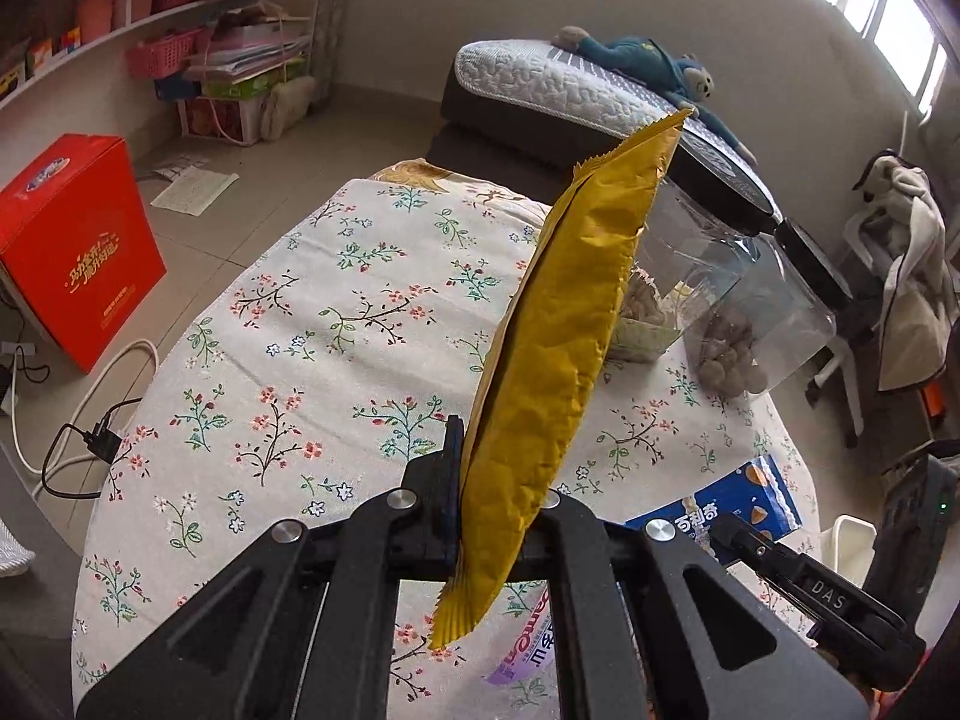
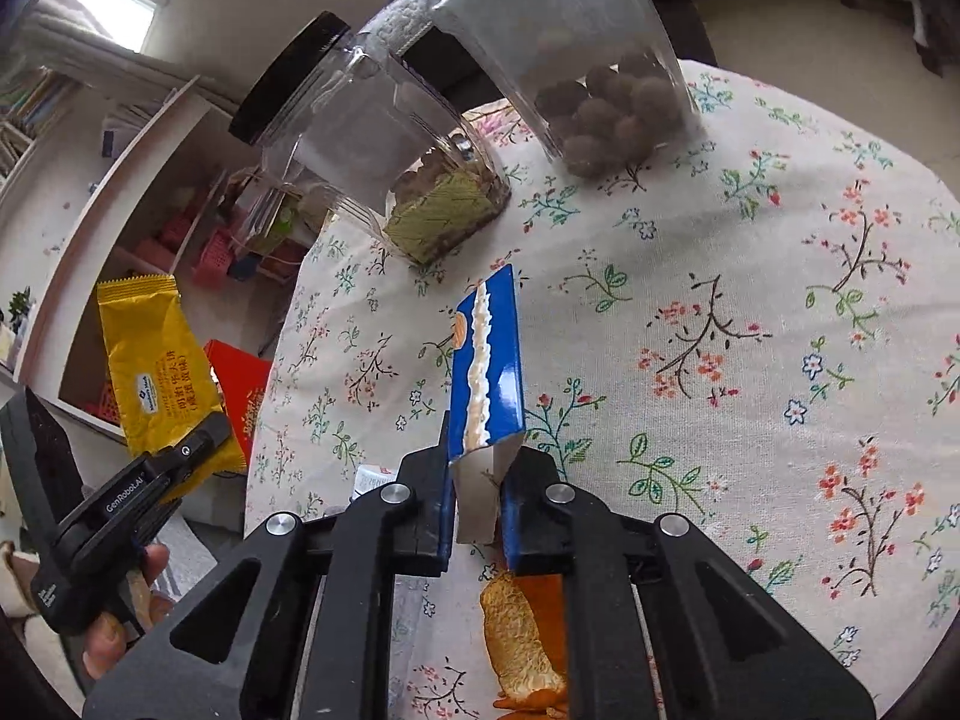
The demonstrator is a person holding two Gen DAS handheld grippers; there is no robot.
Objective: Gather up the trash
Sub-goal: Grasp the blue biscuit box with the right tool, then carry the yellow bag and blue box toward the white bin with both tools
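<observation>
In the left wrist view my left gripper is shut on a long yellow snack wrapper, which stands up above the floral tablecloth. The right wrist view shows that wrapper off the table's left edge, in the left gripper. My right gripper is shut on the open end of a small blue carton, also seen in the left wrist view as the blue carton with the right gripper on it. An orange peel and a purple wrapper lie on the cloth.
Two clear jars with black lids, one with packets and one with brown balls, stand at the table's far side. A red box and cables are on the floor at left. A hand holds the left gripper.
</observation>
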